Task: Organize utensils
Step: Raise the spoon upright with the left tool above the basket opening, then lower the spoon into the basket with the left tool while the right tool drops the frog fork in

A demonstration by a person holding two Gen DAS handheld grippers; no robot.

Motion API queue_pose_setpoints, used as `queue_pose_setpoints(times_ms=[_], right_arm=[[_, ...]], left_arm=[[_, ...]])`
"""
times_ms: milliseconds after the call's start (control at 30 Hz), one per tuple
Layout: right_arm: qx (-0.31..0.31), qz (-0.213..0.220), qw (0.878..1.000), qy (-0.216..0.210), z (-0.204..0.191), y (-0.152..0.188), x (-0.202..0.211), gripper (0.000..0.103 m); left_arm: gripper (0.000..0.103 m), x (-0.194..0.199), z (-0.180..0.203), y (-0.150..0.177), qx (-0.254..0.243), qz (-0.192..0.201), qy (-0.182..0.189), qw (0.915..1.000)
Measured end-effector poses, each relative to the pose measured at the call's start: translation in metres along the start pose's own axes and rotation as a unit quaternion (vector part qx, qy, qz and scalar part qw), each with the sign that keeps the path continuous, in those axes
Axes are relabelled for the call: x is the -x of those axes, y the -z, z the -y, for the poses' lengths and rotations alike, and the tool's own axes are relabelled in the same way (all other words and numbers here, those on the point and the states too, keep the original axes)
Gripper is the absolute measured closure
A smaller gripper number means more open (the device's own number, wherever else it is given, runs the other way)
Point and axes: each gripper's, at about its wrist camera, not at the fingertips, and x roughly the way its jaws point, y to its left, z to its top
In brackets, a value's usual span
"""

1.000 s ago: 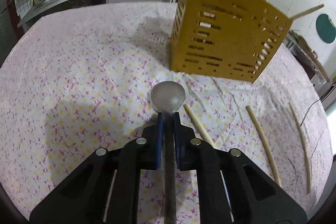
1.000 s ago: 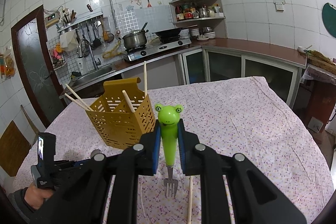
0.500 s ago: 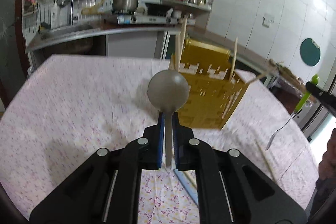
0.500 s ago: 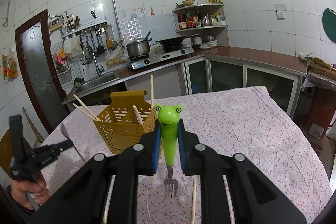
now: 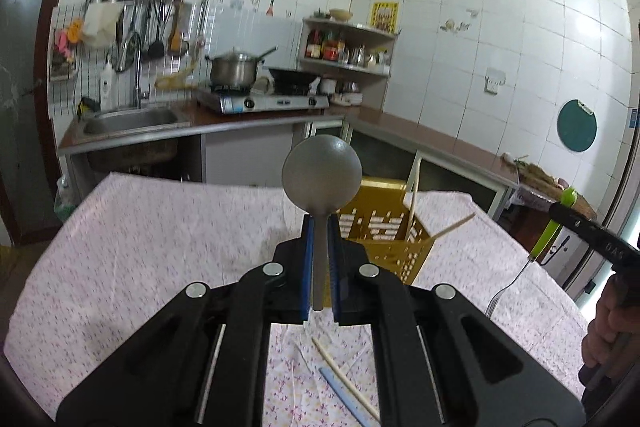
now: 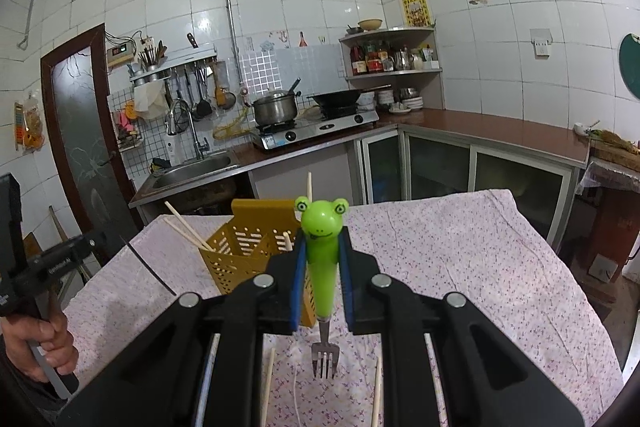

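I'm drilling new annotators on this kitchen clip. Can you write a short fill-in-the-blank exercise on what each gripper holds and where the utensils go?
1. The left gripper is shut on the handle of a grey ____.
2. The right gripper grips a fork whose green handle is topped by a ____ head.
3. The fork's tines point ____.
4. Chopsticks stand in the ____ plastic utensil holder on the floral tablecloth.

Missing words: spoon; frog; down; yellow
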Motion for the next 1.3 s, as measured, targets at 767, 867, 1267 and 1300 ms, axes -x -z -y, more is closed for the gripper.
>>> queue_pose_setpoints(times_ms=[767, 867, 1267, 1300], right_arm=[[0.058, 0.091, 0.993, -0.046, -0.073, -0.105, -0.034, 0.087], [0.059, 0.09, 0.993, -0.046, -0.075, -0.109, -0.057, 0.087], [0.049, 0.019, 0.998, -0.027, -0.065, -0.053, -0.142, 0.085], [0.056, 0.011, 0.998, -0.028, -0.066, -0.049, -0.143, 0.084]], left_arm=[[0.1, -0.036, 0.016, -0.097, -0.018, 0.051, 0.019, 0.9984], [0.1, -0.058, 0.021, -0.1, -0.027, 0.05, 0.026, 0.998], [0.102, -0.105, 0.001, -0.072, -0.002, -0.001, 0.029, 0.9996], [0.102, -0.106, 0.001, -0.069, -0.003, -0.004, 0.029, 0.9996]])
